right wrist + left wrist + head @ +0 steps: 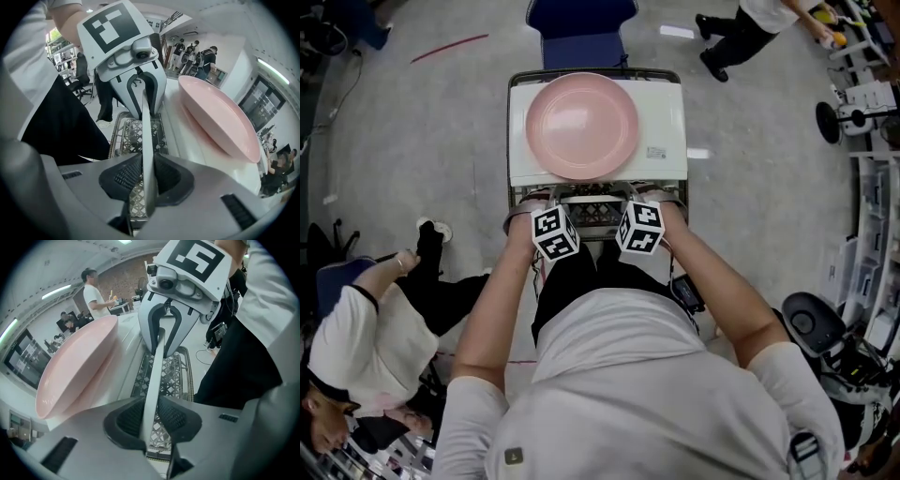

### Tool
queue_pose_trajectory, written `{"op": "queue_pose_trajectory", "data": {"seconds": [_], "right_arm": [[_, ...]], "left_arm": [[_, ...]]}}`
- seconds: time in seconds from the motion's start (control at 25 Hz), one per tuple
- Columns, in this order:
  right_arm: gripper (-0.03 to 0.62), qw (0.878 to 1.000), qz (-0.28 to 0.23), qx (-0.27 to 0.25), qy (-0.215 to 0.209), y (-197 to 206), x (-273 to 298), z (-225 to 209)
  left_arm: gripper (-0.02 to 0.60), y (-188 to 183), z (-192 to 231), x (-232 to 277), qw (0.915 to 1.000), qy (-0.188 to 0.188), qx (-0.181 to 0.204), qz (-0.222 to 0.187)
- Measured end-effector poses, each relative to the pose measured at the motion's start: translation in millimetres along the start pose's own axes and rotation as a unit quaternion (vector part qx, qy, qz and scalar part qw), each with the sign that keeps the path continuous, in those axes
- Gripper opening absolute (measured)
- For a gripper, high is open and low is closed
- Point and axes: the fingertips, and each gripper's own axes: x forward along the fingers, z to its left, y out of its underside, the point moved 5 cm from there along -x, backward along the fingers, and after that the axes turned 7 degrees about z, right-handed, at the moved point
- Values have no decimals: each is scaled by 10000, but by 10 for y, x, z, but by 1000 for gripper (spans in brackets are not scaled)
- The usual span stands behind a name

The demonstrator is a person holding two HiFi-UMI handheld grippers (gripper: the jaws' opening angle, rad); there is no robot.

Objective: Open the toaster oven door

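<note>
Left gripper view has your left gripper pinched on the pale door handle, its pads pressed against the bar's two sides. Your right gripper clamps the same bar further along, so the two claws face each other down its length.

The risks, as I judge them:
- **Slipping:** the bar is slim and looks smooth. If one hand pulls ahead of the other, it can twist in the pads and slip free, and the door could swing back shut.
- **Tipping:** if you haul straight outward instead of following the door's own swing, the whole toaster oven could slide or tip toward you. The pink plate lying loose on its top would then slide off.

In the head view the oven sits at 12 o'clock from your body, with its door facing 6 o'clock, toward you. The handle's long axis runs from 9 to 3 o'clock across the door's front, just under the front edge of the oven's top.
</note>
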Motion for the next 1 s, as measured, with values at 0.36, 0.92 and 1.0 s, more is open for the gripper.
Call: {"op": "queue_pose_trajectory", "data": {"seconds": [0.36, 0.92, 1.0], "right_arm": [[91, 9998, 20, -104, 165, 53, 52, 138], [84, 9977, 29, -401, 541, 122, 128, 529], [86, 9973, 47, -406, 616, 129, 128, 592]], "left_arm": [[106, 3, -140, 58, 9996, -255, 20, 114], [104, 70, -546, 138, 9970, -702, 109, 323], [104, 78, -595, 128, 9963, -789, 138, 325]]}}
